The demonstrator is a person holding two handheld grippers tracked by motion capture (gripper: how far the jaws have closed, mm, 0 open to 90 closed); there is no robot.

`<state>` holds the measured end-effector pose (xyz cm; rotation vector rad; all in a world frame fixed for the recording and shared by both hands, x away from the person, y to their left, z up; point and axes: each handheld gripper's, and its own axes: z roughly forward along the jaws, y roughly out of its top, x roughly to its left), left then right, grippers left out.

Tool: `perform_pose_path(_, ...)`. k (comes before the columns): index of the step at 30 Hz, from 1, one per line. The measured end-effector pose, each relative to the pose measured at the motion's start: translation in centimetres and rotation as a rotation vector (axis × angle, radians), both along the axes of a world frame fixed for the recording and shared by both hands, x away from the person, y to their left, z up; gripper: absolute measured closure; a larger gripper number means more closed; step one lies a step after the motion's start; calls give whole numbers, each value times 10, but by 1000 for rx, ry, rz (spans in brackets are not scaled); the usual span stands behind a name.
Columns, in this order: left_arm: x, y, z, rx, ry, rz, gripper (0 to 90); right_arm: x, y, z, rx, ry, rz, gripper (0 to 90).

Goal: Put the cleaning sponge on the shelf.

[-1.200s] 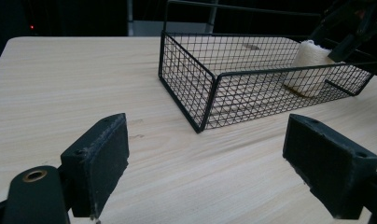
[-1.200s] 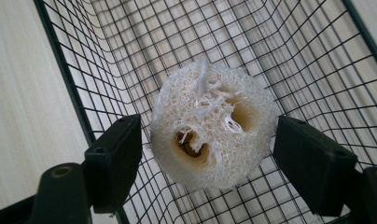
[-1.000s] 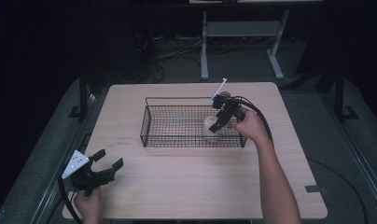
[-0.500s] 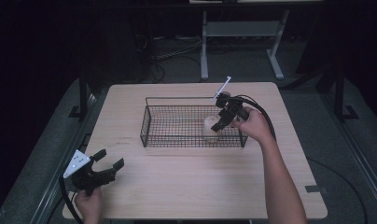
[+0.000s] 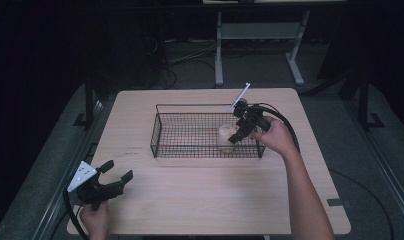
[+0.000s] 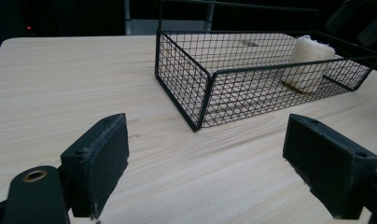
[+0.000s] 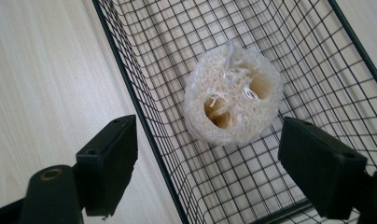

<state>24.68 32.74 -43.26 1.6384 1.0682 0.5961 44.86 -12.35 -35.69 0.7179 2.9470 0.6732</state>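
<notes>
A pale, round piece of loofah (image 5: pixel 224 136) sits on the floor of a black wire basket (image 5: pixel 190 150), near its right end. My right gripper (image 5: pixel 238 131) hangs just above and to the right of it. From the right gripper view, the jaws have just been opening, and the right gripper (image 7: pixel 205 158) stands open and clear of the loofah (image 7: pixel 233 100), one jaw outside the basket wall (image 7: pixel 130 93). My left gripper (image 5: pixel 119 170) rests open near the table's front left corner. The left gripper (image 6: pixel 205 154) faces the basket (image 6: pixel 200 74) and the loofah (image 6: pixel 310 63).
The basket stands in the far middle of a light wooden table (image 5: pixel 190 200). A cable (image 5: pixel 285 125) loops from the right gripper over the basket's right end. Dark floor and a metal stand (image 5: pixel 220 50) lie beyond the table.
The right gripper's jaws have spread away from the loofah, which now sits free in the basket. The left gripper has not moved.
</notes>
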Motion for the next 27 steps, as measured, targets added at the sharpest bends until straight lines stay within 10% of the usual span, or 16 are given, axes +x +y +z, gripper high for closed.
perform_pose_path(27, 0, -1, 0, 5, 3, -1, 138, -27, -19, 4, 29, -1, -12, 168)
